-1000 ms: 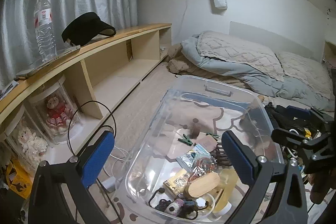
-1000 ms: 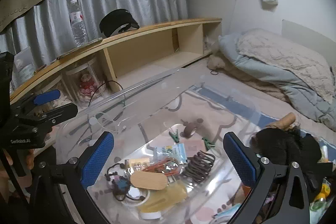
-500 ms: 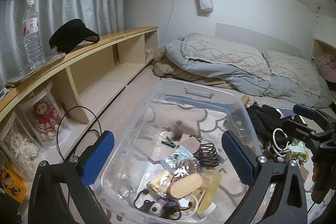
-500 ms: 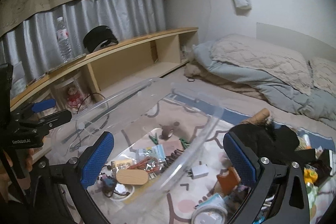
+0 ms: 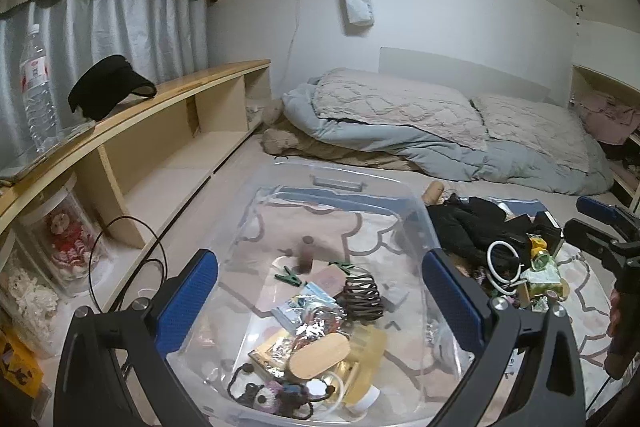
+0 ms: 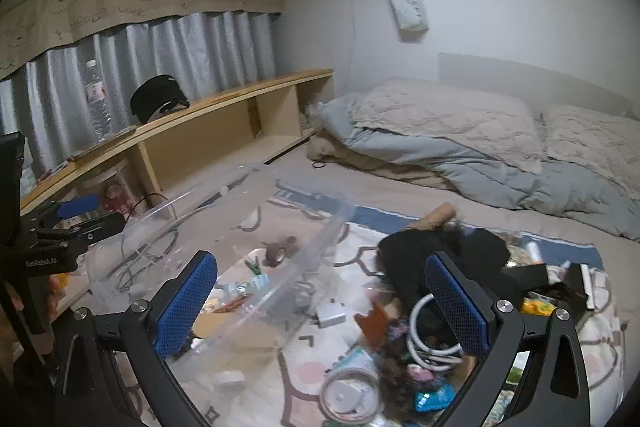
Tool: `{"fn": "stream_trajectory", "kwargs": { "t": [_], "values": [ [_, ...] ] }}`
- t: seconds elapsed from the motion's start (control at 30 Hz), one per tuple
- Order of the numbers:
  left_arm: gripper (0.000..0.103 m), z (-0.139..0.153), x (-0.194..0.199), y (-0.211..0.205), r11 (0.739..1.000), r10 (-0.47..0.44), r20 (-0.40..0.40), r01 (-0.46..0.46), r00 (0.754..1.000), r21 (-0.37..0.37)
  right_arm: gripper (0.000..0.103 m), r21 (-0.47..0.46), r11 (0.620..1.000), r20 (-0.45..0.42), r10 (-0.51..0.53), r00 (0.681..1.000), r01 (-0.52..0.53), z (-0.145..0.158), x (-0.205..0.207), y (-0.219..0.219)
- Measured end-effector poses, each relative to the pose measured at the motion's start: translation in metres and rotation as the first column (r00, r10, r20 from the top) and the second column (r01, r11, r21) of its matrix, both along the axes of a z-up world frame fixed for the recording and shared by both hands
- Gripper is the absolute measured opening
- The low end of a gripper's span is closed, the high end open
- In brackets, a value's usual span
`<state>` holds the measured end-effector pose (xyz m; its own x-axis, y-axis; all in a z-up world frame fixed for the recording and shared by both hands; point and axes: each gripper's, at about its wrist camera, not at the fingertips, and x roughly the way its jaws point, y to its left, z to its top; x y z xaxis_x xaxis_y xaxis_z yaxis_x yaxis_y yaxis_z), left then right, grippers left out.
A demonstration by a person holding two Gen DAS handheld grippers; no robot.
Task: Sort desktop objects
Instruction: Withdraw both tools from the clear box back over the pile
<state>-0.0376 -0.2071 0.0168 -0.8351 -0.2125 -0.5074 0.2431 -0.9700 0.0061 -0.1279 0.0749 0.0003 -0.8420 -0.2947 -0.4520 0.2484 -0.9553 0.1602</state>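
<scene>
A clear plastic bin stands on the patterned mat. It holds a wooden oval piece, a dark spiral hair claw, green clips, foil packets and more small items. My left gripper hovers open above the bin's near end, holding nothing. My right gripper is open and empty over the bin's right wall and the loose pile beside it: a white charger, a white cable ring, a tape roll and an orange-brown piece.
A black garment and a wooden roller lie behind the pile. A low wooden shelf along the left carries a water bottle and a black visor. Bedding fills the back. A black cable loops left of the bin.
My right gripper has swung right, from above the bin's contents to the loose pile beside it. The left gripper drew back slightly and turned right; both stayed open.
</scene>
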Motion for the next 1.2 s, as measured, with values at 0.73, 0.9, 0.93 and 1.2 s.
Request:
{"fn": "stream_trajectory", "kwargs": {
  "t": [0.73, 0.9, 0.93, 1.2],
  "values": [
    [0.103, 0.006, -0.019, 0.061, 0.994, -0.104, -0.039, 0.105, 0.994, 0.016, 0.103, 0.0, 0.97, -0.025, -0.241, 0.97, 0.241, -0.009, 0.066, 0.122],
    [0.103, 0.005, -0.023, 0.078, 0.99, -0.133, -0.044, 0.135, 0.99, 0.034, 0.103, 0.02, 0.959, -0.045, -0.282, 0.958, 0.283, -0.01, 0.079, 0.14],
    [0.103, 0.005, -0.024, 0.081, 0.989, -0.137, -0.047, 0.139, 0.989, 0.046, 0.103, 0.026, 0.956, -0.051, -0.29, 0.956, 0.292, -0.011, 0.083, 0.144],
    [0.103, 0.006, -0.025, 0.108, 0.986, -0.155, -0.062, 0.159, 0.986, 0.058, 0.103, 0.059, 0.938, -0.073, -0.338, 0.938, 0.343, -0.018, 0.099, 0.17]
  ]
}}
